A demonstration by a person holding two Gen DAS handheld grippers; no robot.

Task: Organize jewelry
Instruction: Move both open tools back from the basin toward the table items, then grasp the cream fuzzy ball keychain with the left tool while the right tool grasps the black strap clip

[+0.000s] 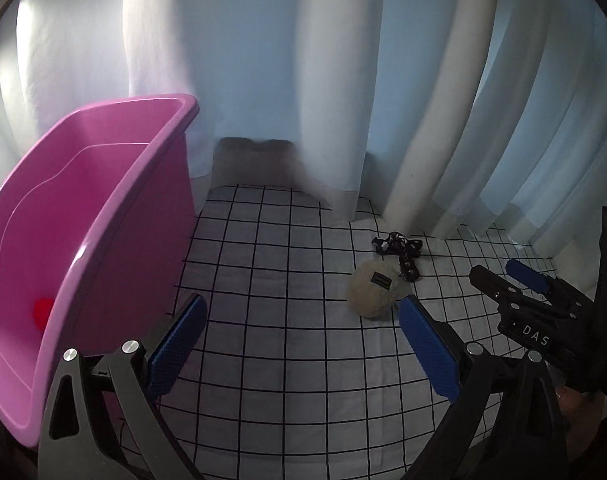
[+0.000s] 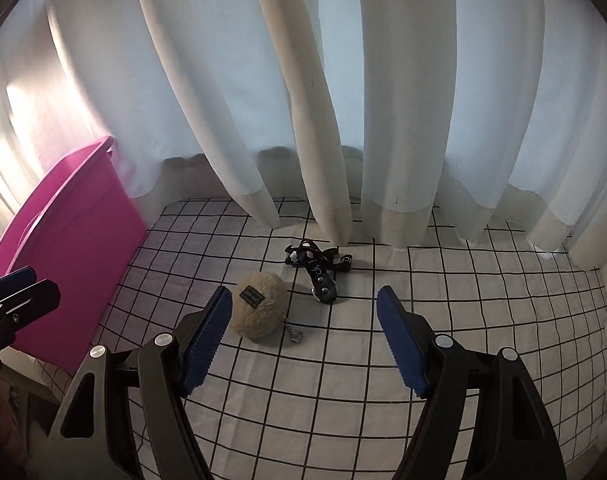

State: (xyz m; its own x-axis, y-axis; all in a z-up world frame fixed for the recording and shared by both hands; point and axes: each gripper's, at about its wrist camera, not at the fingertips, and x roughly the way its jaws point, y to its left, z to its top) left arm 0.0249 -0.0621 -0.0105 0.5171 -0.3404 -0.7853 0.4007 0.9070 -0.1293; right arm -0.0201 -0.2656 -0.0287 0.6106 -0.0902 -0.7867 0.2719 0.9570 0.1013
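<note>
A beige fluffy ball charm (image 2: 258,309) with a small black label and a short metal chain (image 2: 295,335) lies on the grid-patterned cloth. Behind it lies a black strap accessory with studs (image 2: 318,267). Both also show in the left wrist view: the ball (image 1: 375,289) and the strap (image 1: 400,253). A pink plastic bin (image 1: 83,248) stands at the left with a red item (image 1: 42,313) inside. My left gripper (image 1: 301,344) is open and empty, next to the bin. My right gripper (image 2: 303,340) is open and empty, just in front of the ball.
White curtains (image 2: 303,100) hang along the far edge of the white cloth with black grid lines (image 2: 343,400). The pink bin also shows at the left of the right wrist view (image 2: 75,248). The right gripper's body shows at the right of the left wrist view (image 1: 543,312).
</note>
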